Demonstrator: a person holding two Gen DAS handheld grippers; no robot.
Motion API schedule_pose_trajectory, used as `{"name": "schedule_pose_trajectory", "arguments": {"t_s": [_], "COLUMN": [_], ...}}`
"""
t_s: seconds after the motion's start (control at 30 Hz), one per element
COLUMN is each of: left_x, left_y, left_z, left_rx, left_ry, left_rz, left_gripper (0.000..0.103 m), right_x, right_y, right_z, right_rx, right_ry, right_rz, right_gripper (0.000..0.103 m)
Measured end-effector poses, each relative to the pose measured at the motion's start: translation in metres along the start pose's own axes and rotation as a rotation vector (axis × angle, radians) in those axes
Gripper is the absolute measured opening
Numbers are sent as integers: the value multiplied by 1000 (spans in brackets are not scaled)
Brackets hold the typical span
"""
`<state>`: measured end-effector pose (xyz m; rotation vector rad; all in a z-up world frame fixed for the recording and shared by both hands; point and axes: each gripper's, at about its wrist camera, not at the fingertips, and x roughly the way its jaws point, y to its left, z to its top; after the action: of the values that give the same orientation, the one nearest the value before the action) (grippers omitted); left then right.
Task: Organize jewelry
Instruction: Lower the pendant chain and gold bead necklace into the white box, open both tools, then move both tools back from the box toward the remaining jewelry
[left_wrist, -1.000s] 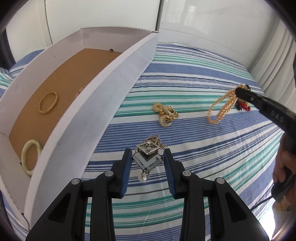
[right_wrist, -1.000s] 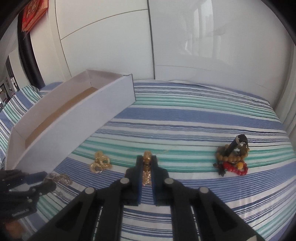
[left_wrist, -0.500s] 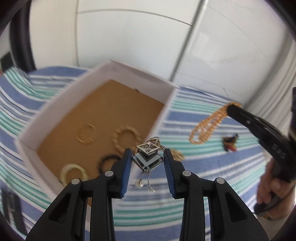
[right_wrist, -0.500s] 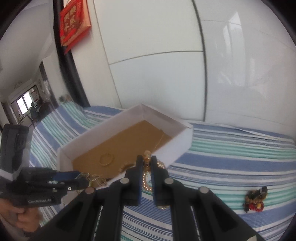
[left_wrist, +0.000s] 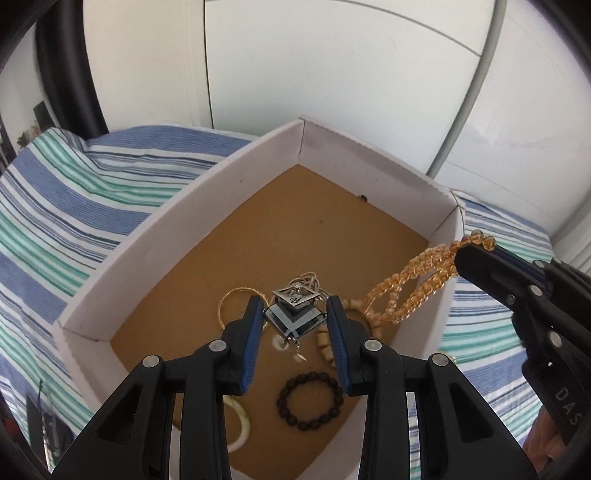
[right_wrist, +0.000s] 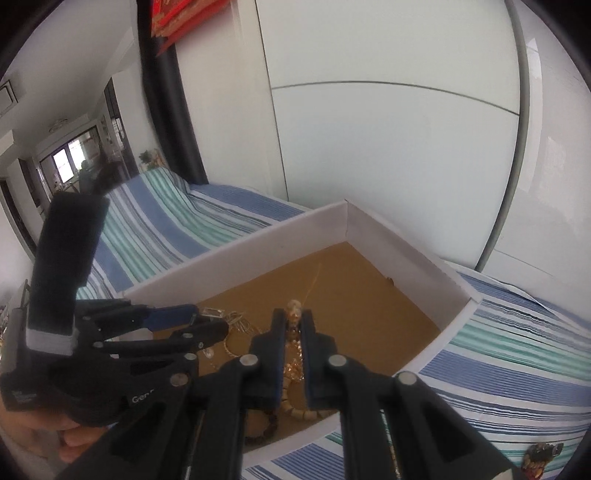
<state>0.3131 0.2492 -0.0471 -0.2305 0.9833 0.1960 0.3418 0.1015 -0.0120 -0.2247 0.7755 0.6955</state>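
Setting: white glossy wardrobe doors (left_wrist: 332, 74) behind a bed with a blue, green and white striped cover (left_wrist: 55, 206).
Box: white cardboard box with a brown floor (left_wrist: 373, 173) sits on the cover, open at the top.
Left gripper: black gripper with blue pads (left_wrist: 295, 321) hangs over the box, jaws clamped on a silver square pendant with a dark faceted stone (left_wrist: 293, 314); small charms dangle below it.
Right gripper: black gripper (right_wrist: 294, 328) comes in from the right over the box's right wall, jaws pressed together on an amber bead strand (left_wrist: 410, 284) that loops down above the box floor.
Inside the box: thin gold bangle (left_wrist: 225, 302) to the left, dark bead bracelet (left_wrist: 310, 400) near, pale cream ring (left_wrist: 240, 428) nearest, wooden bead string (left_wrist: 323, 338) under the pendant.
On the cover: small red and dark bead cluster (right_wrist: 543, 456) lies right of the box, well apart from it.
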Motion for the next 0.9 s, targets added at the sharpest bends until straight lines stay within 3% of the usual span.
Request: {"name": "schedule_pose_trajectory", "arguments": {"t_s": [0.2,0.33,0.43,0.5,0.53,0.57,0.9], "left_x": [34,50,56,54,51,48,6], "left_y": [0,1,0,-1,-1,-1,-15], "left_z": [3,1,1,-1,-2,-3,-19], "left_rx": [-11,-8,0,1,-1,-4,32], "left_ry": [42,54,49,36,31,21,-40], "left_rz": [10,30,68,76,74,69,18], "left_gripper": [34,35,41,56,67,72,75], "right_x": [45,56,57,55,52,45,-23], "right_y": [-19,-28,-28,-30,-31,-33,-37], "right_z": [-1,-6,-10,-12,-12,-13,-39], "right_rx": [16,18,4,4,15,30,74], "right_ry": [72,86,78,76,70,51,-36], "right_rz": [-64,-94,-120,-143,-152,-155,-194], "right_gripper": [8,8,9,18,39,60,64]}}
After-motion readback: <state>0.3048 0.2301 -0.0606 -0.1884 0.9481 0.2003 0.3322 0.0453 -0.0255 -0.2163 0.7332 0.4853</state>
